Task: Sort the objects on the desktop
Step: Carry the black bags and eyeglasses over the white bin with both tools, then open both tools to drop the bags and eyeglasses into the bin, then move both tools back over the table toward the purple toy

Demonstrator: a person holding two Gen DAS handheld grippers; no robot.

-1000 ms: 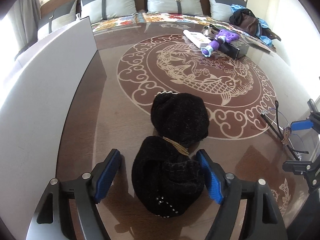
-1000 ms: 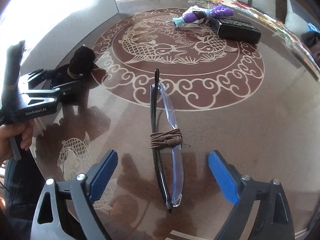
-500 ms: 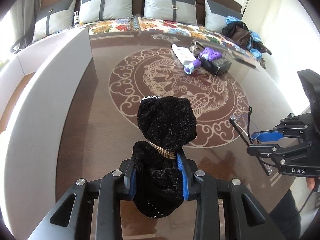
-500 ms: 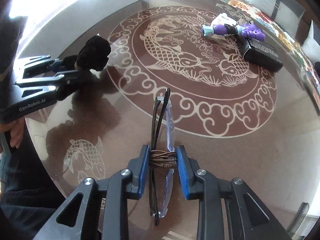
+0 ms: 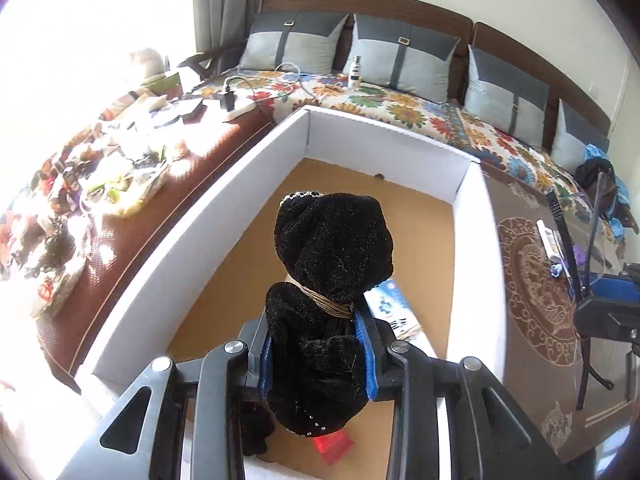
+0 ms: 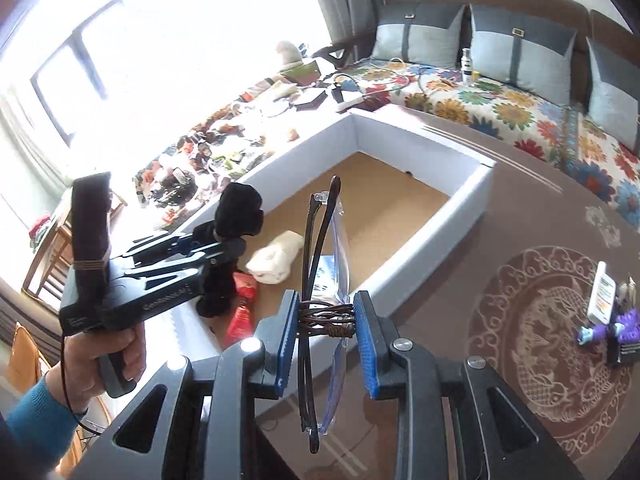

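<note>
My left gripper (image 5: 318, 354) is shut on a black fuzzy bundle (image 5: 332, 248) tied with a tan cord, held above the open white box (image 5: 384, 140) with a brown floor. From the right wrist view the left gripper (image 6: 208, 240) and its black bundle (image 6: 238, 210) hang over the box's near left part. My right gripper (image 6: 326, 320) is shut on folded glasses (image 6: 336, 232) bound with brown cord, held over the box's (image 6: 424, 148) near edge.
In the box lie a white cloth roll (image 6: 276, 260), red packets (image 6: 242, 316), a white and blue packet (image 5: 388, 304) and another black item (image 5: 252, 428). On the patterned table (image 6: 532, 360) sit a purple toy (image 6: 616, 328), a white tube (image 6: 600, 296) and a black box. A sofa with cushions (image 5: 404, 52) stands behind.
Both grippers closed on their objects on the table, lifted them and carried them left, to above the white box.
</note>
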